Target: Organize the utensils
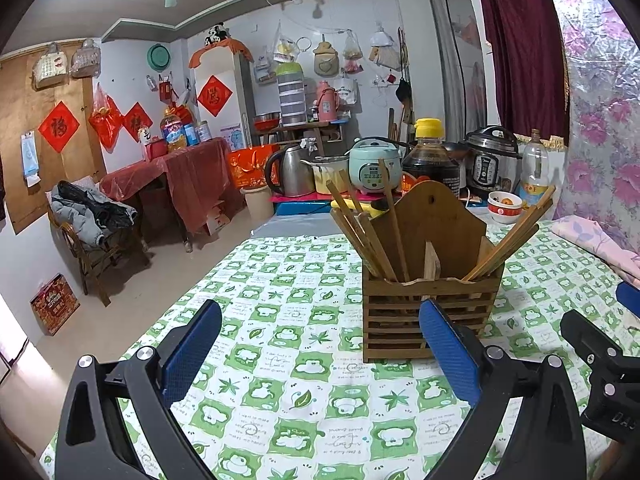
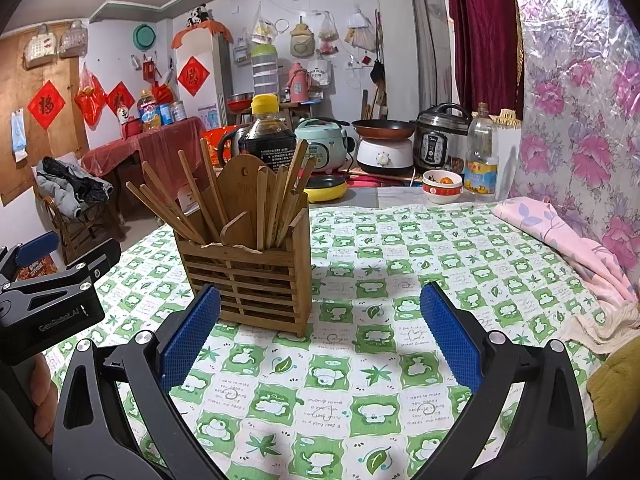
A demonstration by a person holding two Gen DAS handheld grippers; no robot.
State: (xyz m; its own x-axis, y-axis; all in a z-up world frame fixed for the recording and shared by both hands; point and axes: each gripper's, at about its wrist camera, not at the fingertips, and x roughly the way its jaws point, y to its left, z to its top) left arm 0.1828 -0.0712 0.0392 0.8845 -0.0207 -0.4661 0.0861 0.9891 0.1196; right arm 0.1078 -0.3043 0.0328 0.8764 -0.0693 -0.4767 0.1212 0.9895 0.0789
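left to right. the left claw (image 1: 320,344) hangs low over the counter (image 1: 280,380), its jaws spread wide and gripping nothing; the pads (image 1: 188,352) are blue with a fine knurled texture, set on black angular arms with silver rivets. the counter wears a cloth of green and white squares printed with leaves and frogs; its left edge drops to bare floor, and a broad strip of cloth lies open in front of the claws. the slatted wooden holder (image 1: 428,320), box-shaped with an arched backboard and a centre divider, stands upright just beyond the left claw's right pad. wooden chopsticks (image 1: 360,232) fan out of both its compartments, leaning left and right. the right claw (image 2: 320,340) is likewise released, its left pad overlapping the holder's lower left corner in view; whether they touch cannot be told. further right, a pink floral cloth (image 2: 560,232) is bunched along the counter's right edge.
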